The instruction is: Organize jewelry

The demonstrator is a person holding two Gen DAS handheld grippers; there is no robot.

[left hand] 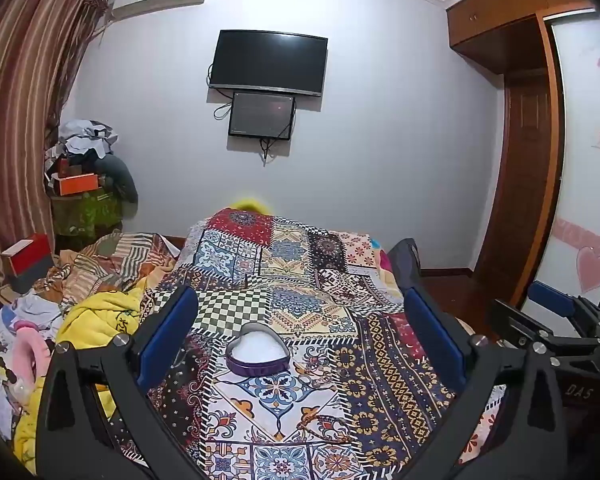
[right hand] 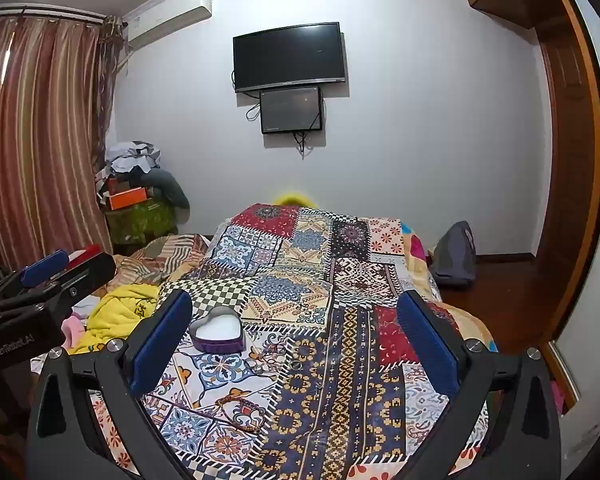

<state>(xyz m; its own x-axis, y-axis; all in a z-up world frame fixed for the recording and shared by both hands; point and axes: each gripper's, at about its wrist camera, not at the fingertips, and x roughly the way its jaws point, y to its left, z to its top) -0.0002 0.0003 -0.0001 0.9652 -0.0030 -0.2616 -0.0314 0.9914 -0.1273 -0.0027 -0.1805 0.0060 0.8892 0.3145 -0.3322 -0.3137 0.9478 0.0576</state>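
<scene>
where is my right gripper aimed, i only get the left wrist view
Observer: The right gripper is open with nothing held, and points along the quilt toward the far wall.
Operator: is the box lined up with it
Observer: No. The box sits left of centre, close to the gripper's left finger.
Operator: any jewelry straight ahead of it
Observer: What looks like a small ring lies on the quilt right of the box, roughly centred between the fingers.
</scene>
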